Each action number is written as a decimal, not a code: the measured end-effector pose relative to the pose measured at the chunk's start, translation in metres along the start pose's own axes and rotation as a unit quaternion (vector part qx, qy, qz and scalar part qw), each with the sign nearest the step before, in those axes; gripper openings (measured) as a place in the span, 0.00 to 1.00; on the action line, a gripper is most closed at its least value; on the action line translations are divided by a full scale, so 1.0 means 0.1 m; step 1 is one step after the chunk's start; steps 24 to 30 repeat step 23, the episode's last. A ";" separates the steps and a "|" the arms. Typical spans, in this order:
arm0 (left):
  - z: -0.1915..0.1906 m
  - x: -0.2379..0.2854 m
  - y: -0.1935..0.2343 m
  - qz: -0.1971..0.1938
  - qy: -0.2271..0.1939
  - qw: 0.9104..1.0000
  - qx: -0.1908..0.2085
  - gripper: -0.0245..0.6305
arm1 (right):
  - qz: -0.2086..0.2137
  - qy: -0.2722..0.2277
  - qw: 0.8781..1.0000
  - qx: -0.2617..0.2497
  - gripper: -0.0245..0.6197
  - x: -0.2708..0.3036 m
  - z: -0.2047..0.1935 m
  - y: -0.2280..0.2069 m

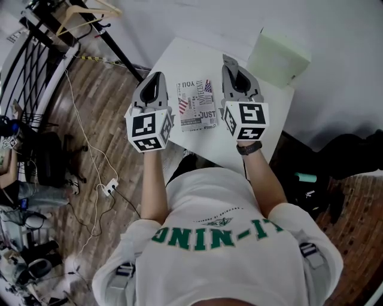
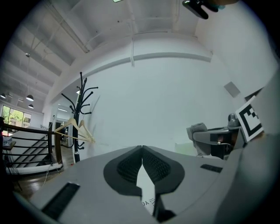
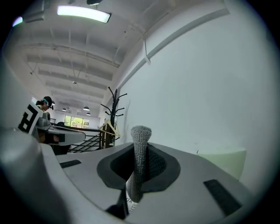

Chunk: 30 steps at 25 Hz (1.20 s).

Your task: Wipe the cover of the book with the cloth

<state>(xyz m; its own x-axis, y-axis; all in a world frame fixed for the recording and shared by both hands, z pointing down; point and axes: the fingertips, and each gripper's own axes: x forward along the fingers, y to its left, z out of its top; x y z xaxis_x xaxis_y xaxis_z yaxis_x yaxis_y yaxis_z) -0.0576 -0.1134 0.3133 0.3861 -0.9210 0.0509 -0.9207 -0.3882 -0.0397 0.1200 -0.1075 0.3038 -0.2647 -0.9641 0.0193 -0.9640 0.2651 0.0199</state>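
The book [image 1: 197,104], its cover printed with words and flag patterns, lies flat on the white table [image 1: 177,55] between my two grippers. A strip of grey knitted cloth [image 3: 140,162] stands upright between the jaws of my right gripper [image 3: 141,148], which is shut on it. In the head view that gripper [image 1: 230,64] hovers just right of the book. My left gripper [image 2: 142,149] is shut with nothing in it, and a sliver of the book [image 2: 148,202] shows below its pads. It hovers at the book's left edge [image 1: 157,77].
A pale green box [image 1: 278,57] stands at the table's far right corner against the white wall. Left of the table are a black coat rack with wooden hangers [image 1: 84,15], a railing and cables with a power strip [image 1: 109,187] on the wooden floor.
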 end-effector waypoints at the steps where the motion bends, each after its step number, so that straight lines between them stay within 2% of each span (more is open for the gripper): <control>1: 0.01 -0.01 -0.02 0.000 -0.001 1.000 0.002 0.06 | 0.000 -0.001 1.000 -0.001 0.09 -0.01 0.01 0.01; 12: 0.06 -0.17 -0.22 -0.004 -0.002 1.000 0.003 0.06 | 0.010 0.003 1.000 0.016 0.09 -0.18 -0.04 0.02; 23: 0.13 -0.65 -0.40 0.027 0.001 1.000 0.014 0.06 | 0.031 0.014 0.999 0.021 0.09 -0.66 -0.02 0.17; 30: 0.13 -0.65 -0.40 0.027 0.001 1.000 0.014 0.06 | 0.031 0.014 0.999 0.021 0.09 -0.66 -0.02 0.17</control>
